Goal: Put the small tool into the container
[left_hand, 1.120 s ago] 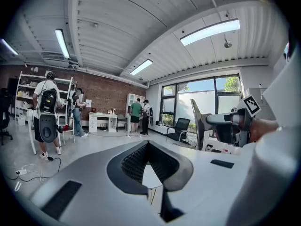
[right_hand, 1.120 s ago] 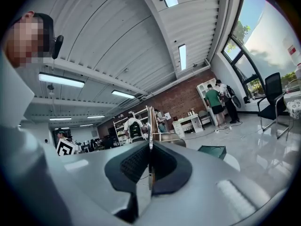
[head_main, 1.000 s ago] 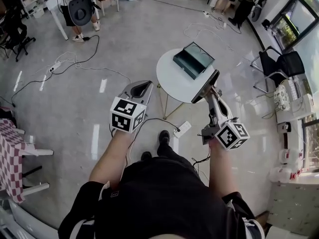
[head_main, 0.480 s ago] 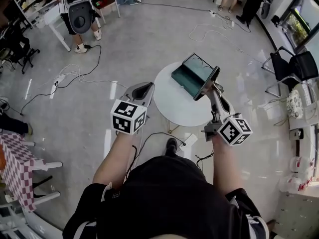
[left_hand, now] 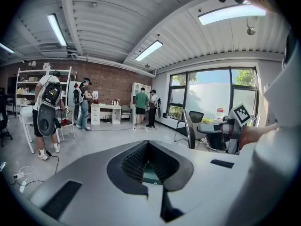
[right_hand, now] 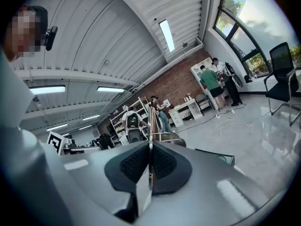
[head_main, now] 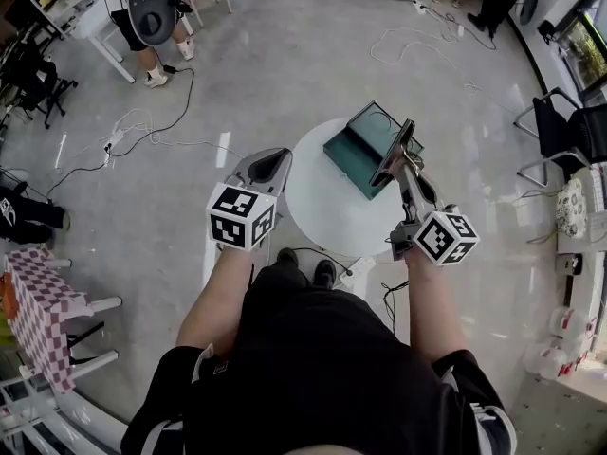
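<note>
An open dark green container [head_main: 363, 140] sits on the far right part of a small round white table [head_main: 327, 202]. My right gripper [head_main: 396, 153] hangs over the container's right edge, shut on the small tool [right_hand: 151, 126], a thin metal strip that sticks up between the pads. In the right gripper view that gripper [right_hand: 150, 147] points across the room, with the container's edge [right_hand: 217, 157] low on the right. My left gripper [head_main: 268, 166] is shut and holds nothing, just off the table's left rim. A sliver of teal shows past its jaws [left_hand: 149, 147].
A power strip [head_main: 349, 273] and cables lie on the floor by the table's foot. Black chairs [head_main: 569, 131] stand at the right, a checkered table [head_main: 33, 311] at the left. People stand by white desks and shelves at the back.
The table and container have come closer under both grippers. My right gripper with the tool has moved from the table's near right rim to the container's right edge.
</note>
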Demonstrator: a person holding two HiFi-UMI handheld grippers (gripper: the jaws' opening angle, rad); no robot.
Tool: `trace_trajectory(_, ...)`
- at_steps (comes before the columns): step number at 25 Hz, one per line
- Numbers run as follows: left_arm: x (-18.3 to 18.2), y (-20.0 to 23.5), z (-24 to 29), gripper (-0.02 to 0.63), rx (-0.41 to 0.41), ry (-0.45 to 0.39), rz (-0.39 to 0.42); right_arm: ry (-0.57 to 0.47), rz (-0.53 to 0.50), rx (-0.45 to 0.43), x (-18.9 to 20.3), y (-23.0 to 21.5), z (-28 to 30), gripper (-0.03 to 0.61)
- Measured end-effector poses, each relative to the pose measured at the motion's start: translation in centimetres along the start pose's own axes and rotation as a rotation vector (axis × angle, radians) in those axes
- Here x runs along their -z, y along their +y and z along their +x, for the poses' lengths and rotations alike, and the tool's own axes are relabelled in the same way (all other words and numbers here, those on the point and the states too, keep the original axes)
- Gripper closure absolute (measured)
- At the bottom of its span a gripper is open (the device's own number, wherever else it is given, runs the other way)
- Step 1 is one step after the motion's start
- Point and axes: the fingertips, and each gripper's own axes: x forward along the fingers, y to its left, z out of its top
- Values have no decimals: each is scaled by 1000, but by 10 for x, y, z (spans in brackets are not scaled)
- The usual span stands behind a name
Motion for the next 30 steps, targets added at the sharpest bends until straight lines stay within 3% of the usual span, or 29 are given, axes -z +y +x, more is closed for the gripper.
trace_trajectory(6,8,53,34,609,53,19,-32,71,-11,72,27,-12,57,568)
trace_trajectory(14,9,87,92,609,143,56,-25,208,-33,151,65,-40,121,568)
trace_trajectory(23,29,77,132,607,220,137,-31,404,-59,204,119,-92,143,568)
trace_trajectory(30,49,69,147,609,247,187,-40,655,-180,225,181,-134,145,568)
